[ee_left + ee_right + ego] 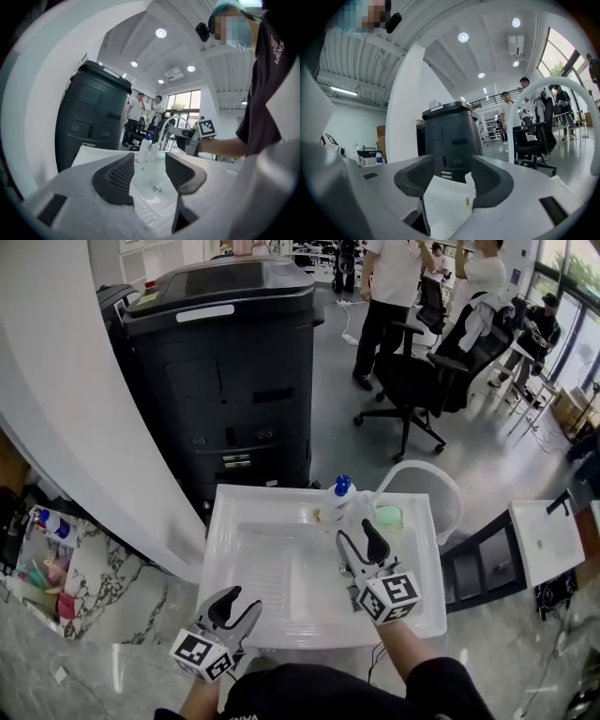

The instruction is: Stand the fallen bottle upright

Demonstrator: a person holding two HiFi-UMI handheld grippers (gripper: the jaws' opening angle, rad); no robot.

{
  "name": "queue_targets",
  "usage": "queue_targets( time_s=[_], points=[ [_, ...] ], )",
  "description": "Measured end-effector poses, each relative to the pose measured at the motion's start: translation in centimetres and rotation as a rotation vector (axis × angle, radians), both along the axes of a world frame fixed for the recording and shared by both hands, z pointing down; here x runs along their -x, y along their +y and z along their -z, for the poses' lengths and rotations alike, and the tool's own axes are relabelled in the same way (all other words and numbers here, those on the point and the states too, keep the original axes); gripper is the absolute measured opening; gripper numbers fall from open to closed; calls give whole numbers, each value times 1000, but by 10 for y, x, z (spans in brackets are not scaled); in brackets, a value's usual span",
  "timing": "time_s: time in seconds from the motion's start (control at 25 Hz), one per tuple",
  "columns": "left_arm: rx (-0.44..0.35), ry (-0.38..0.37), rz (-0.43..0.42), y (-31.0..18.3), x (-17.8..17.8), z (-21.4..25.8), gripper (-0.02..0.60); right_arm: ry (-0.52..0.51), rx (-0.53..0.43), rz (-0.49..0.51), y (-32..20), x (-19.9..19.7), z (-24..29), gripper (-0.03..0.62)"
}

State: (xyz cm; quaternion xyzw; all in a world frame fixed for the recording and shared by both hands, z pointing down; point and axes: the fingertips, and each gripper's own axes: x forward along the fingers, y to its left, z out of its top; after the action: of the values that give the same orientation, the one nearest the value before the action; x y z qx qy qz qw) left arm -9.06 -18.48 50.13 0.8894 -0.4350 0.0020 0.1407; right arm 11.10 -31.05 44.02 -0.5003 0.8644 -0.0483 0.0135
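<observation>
Bottle with a blue pump top (342, 491) stands upright on the back rim of the white sink (230, 521), just above the centre of the head view. A second, paler bottle (360, 510) stands right beside it, also upright. No bottle lies on its side in any view, so the task looks done or nearly so; which of the two was the fallen one I cannot tell.

Both stand on the flat ledge behind the basin. That is probably why they are there: the ledge gives a level footing, and the bottles stay clear of the sloping bowl.

The right hand-held gripper (358, 532) hovers just in front of the two bottles and touches neither. Its jaws are apart, and only the sink's white edge shows between them. The left hand-held gripper (239, 607) waits near the front rim at the lower left, also spread and empty, and points across the basin.

A pale green object (388, 517), perhaps a sponge or soap, sits on the ledge to the right of the bottles, under the white arched faucet (427, 470). The basin itself holds nothing but its drain. What is inside the bottles cannot be made out.
</observation>
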Motion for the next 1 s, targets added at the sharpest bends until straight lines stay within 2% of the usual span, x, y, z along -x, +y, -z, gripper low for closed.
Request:
queue_targets(
  time_s=[0.12,0.32,0.56,0.88,1.0],
  points=[
    [-15,-3,8,12,-11,0,216,7,17,14,19,-9,-6,205],
    [-19,-4,50,33,-26,7,215,-9,49,46,51,-18,-16,126],
    [-34,-11,54,55,-46,10,213,-30,66,86,89,-29,-22,17],
    [-51,-23,62,83,-70,11,194,-52,93,109,132,-46,-31,5],
    [-59,-35,57,92,-78,12,162,-60,109,116,145,-53,-36,3]
  ],
)
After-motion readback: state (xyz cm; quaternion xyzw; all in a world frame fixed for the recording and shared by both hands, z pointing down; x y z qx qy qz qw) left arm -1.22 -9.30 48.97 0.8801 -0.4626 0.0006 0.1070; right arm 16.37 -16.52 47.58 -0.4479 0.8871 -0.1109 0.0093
